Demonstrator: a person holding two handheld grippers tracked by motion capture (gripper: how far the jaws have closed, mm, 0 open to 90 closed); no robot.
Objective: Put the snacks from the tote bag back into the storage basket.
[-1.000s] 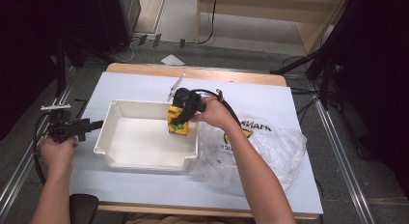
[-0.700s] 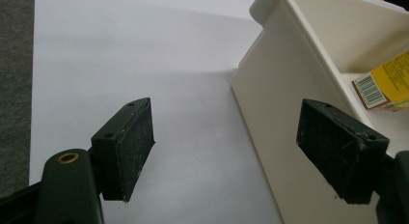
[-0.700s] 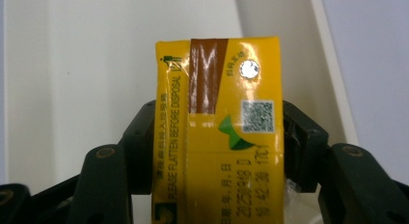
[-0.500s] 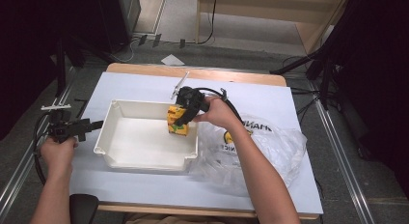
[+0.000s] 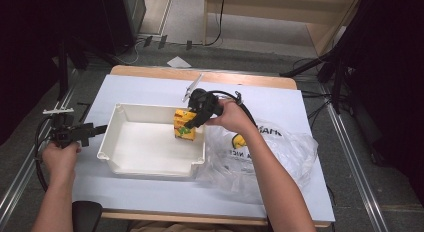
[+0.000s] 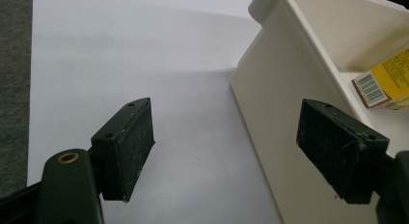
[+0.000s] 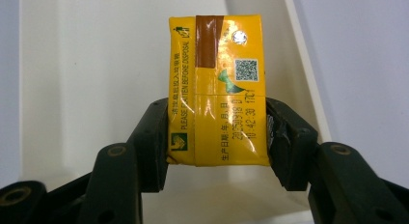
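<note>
My right gripper (image 7: 218, 137) has just been closing and now pinches the yellow drink carton (image 7: 217, 89) across its narrow sides, inside the white tray (image 5: 150, 164) near its 2 o'clock corner. I judge it light but crushable, its glossy skin slippery, so the flat sides low down suit best. It reads "PLEASE FLATTEN BEFORE DISPOSAL", with a date stamp and QR code. My left gripper (image 6: 241, 147) stands wide and empty at the tray's 9 o'clock.
</note>
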